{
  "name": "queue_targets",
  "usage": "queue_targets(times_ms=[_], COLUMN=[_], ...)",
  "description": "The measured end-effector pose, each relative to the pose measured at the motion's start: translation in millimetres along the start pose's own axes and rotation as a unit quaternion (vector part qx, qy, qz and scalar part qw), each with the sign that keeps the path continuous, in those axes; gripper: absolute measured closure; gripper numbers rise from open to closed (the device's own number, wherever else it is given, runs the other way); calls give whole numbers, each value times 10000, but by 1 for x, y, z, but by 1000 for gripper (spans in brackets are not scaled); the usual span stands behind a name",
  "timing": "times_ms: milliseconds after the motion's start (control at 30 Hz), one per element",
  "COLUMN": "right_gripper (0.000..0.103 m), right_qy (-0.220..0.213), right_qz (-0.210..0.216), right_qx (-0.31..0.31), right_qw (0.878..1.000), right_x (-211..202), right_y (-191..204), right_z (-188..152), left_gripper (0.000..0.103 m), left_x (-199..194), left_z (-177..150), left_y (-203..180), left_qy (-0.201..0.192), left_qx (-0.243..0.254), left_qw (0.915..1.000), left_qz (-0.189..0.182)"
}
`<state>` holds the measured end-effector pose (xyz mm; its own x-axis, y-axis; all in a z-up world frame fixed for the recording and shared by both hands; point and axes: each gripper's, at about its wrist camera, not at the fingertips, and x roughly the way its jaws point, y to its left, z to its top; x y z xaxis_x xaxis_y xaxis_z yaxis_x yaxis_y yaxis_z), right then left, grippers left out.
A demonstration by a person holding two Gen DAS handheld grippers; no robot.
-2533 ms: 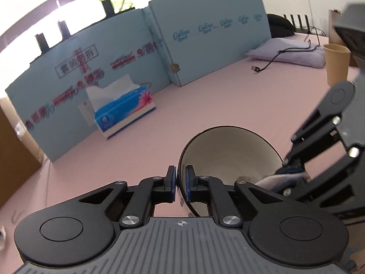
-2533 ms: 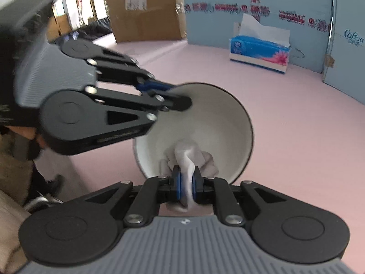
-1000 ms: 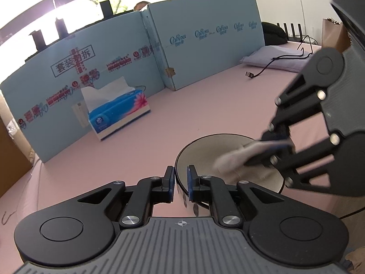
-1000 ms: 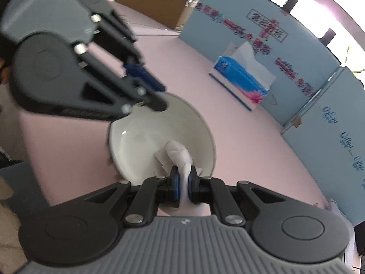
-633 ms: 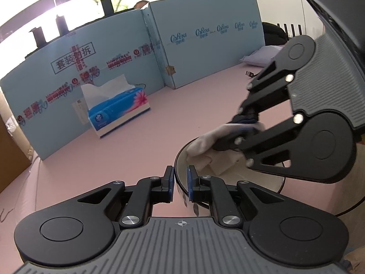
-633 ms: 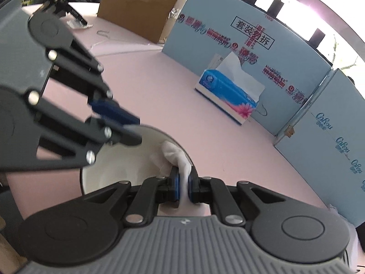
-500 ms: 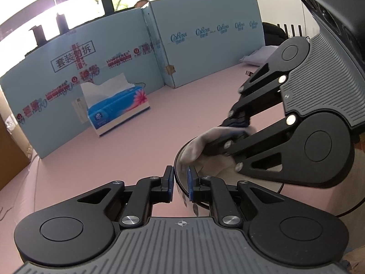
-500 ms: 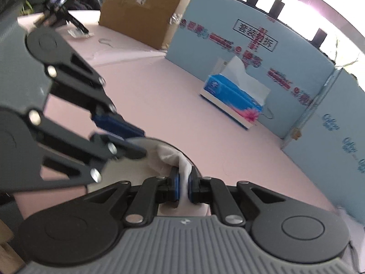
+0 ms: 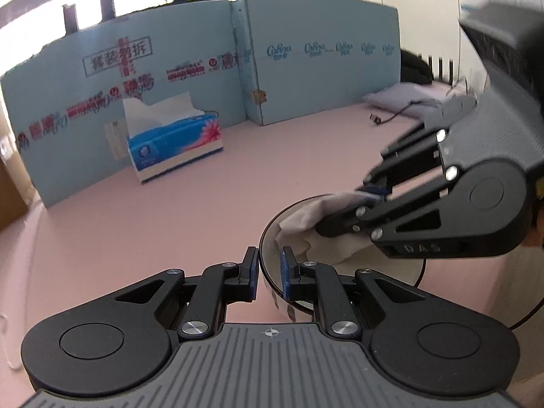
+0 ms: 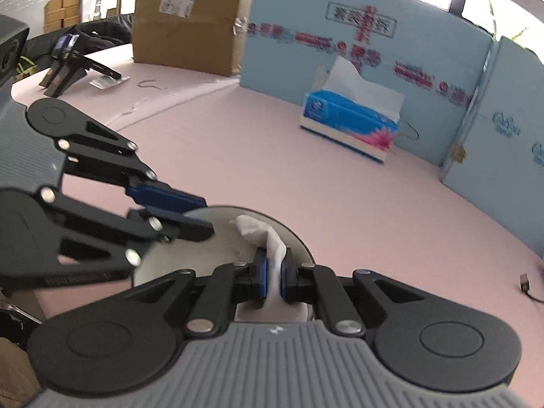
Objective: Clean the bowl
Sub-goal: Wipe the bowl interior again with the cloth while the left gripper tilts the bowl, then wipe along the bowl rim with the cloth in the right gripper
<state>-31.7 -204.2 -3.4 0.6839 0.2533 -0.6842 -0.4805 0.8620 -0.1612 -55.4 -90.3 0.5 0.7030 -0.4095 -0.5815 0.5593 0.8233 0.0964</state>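
A bowl (image 9: 272,238) with a dark outside and white inside is held above the pink table. My left gripper (image 9: 268,268) is shut on its near rim, one finger inside and one outside. My right gripper (image 10: 273,272) is shut on a crumpled white tissue (image 10: 268,238) and presses it against the bowl's inner wall (image 10: 190,251) near the rim. In the left wrist view the tissue (image 9: 312,214) lies across the bowl's far side under the right gripper (image 9: 370,197). In the right wrist view the left gripper (image 10: 190,210) grips the rim from the left.
A blue tissue box (image 9: 175,144) stands on the pink table (image 9: 170,210) before light-blue foam panels (image 9: 319,54); it also shows in the right wrist view (image 10: 350,119). A cardboard box (image 10: 190,17) sits at far left. A cable and white cloth (image 9: 411,102) lie at far right.
The bowl has tipped from facing the right gripper to nearly level. My right gripper has wiped the tissue from the bowl's bottom up and around the inner wall to the rim.
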Motion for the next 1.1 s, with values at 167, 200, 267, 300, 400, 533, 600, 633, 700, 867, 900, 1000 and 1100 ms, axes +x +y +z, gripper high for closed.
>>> queue_targets(times_ms=[167,200,267,300,400,533,600,633,700,867,900,1000,1100], right_gripper=[95,95,95,95,94,90,90,90,90,90,90,91,91], right_qy=[155,191,267,293,406,532,580,596,616,733,762,826,899], right_qz=[-39,-51,-73,-80,-84,99,246,304,439,996,1069,1059,669], right_qx=[-8,-45,-124,-155,-295,-351,-374,-391,-336,-23,17,13,-99], right_qw=[9999,9998,9995,9994,9987,9979,9973,9970,9966,9923,9913,9909,9937], right_x=[5,6,9,10,16,21,23,24,24,20,19,16,14], right_y=[3,4,7,7,11,13,15,17,17,11,10,9,7], right_z=[0,1,3,3,5,7,8,8,9,10,10,9,8], left_gripper=[82,82,81,81,81,80,81,81,80,81,80,80,80], left_x=[-7,-9,-9,-10,-10,-11,-11,-11,-12,-12,-12,-13,-13], left_z=[-2,-2,-2,-2,-3,-4,-5,-5,-6,-7,-7,-8,-9], left_y=[13,15,16,17,18,19,20,20,21,20,20,21,21], left_qy=[-119,-155,-180,-190,-213,-244,-260,-268,-280,-297,-304,-316,-326], left_qx=[-265,-281,-294,-299,-305,-314,-318,-320,-319,-272,-267,-258,-247], left_qw=[9995,9994,9993,9993,9991,9989,9988,9988,9987,9985,9984,9983,9982], left_qz=[-112,-126,-140,-149,-186,-235,-260,-272,-298,-371,-382,-408,-429])
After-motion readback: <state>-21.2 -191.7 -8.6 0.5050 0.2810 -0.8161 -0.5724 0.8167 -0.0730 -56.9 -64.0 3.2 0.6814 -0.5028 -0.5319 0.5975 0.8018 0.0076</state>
